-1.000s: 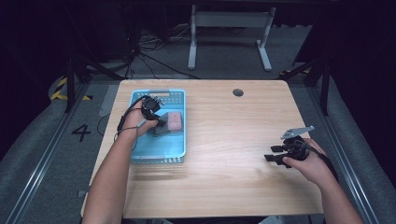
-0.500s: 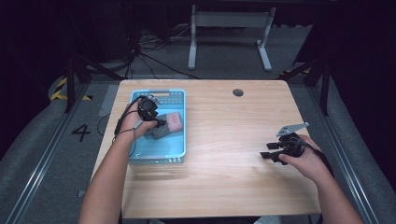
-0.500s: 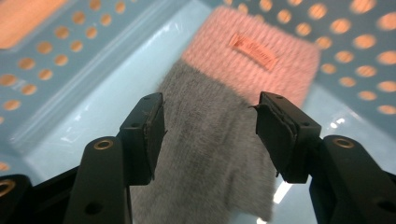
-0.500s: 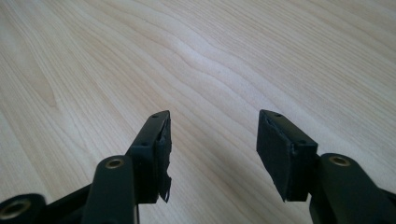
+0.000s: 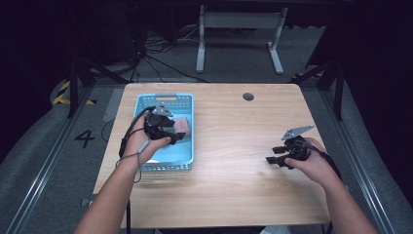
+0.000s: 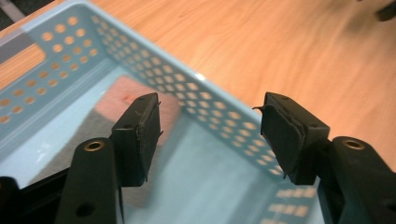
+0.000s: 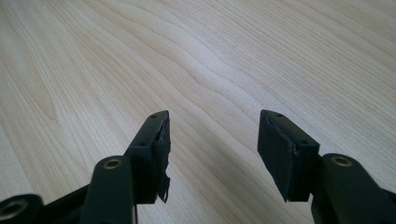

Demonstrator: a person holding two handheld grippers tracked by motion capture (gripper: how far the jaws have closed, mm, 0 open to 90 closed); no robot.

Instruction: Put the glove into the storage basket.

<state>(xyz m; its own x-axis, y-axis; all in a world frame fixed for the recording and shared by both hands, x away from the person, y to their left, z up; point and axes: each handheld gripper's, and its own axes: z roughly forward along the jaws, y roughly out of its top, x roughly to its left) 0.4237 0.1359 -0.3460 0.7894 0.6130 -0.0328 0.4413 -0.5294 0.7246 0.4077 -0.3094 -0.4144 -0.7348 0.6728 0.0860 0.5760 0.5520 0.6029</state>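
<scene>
Left gripper [image 6: 210, 135] first: it's over the blue basket [image 5: 187, 139], jaws spread wide with nothing between them. Along those jaws you look down at the basket's perforated wall [image 6: 205, 98] running across, with the pale blue floor below. Inside lies a flat thing, pinkish at one end and grey toward the other [image 6: 116, 100]; in the left gripper view the left jaw partly covers it, and I can't tell whether the pad touches it. From the high view the same pink piece [image 5: 181, 126] sits just beside the left gripper [image 5: 165, 127], toward the basket's far half, and the person's left hand [image 5: 141, 144] wraps the gripper body with a cable looping off the wrist.

Over to the right gripper [image 7: 212, 140]: jaws also wide apart, empty, low above bare wood grain. In the high view it sits near the right edge of the worktop [image 5: 234, 195], well apart from the basket, the right hand [image 5: 311, 163] behind it and the grey three-cornered plate [image 5: 297, 131] on top. A round dark grommet [image 5: 248, 96] shows near the far edge.
</scene>
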